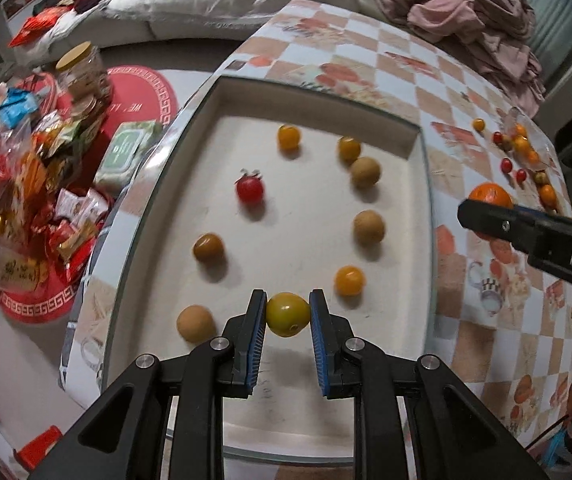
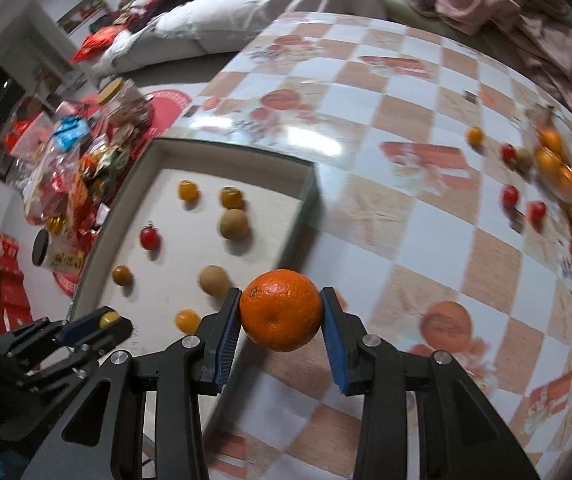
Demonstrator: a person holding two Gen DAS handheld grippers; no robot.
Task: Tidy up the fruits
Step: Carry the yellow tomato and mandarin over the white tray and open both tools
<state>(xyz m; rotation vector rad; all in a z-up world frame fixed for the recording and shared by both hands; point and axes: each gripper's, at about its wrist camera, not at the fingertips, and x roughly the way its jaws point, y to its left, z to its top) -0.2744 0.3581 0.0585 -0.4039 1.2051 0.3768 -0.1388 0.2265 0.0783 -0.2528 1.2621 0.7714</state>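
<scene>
My left gripper [image 1: 288, 314] is shut on a yellow cherry tomato [image 1: 288, 315], low over the near end of the white tray [image 1: 221, 92]. Several small fruits lie in a ring in the tray: a red tomato [image 1: 250, 189], orange tomatoes and tan round fruits. My right gripper [image 2: 281, 312] is shut on an orange mandarin [image 2: 281, 310], held above the checkered table beside the tray's right wall [image 2: 306, 204]. The right gripper also shows in the left wrist view [image 1: 486, 210], and the left gripper shows in the right wrist view [image 2: 105, 320].
A loose heap of tomatoes and small oranges [image 1: 526, 156] lies on the checkered tablecloth [image 2: 406, 200] at the far right. Pink cloth [image 1: 486, 20] lies at the table's far edge. Snack packets and a jar [image 1: 81, 72] crowd a low red-matted table on the left.
</scene>
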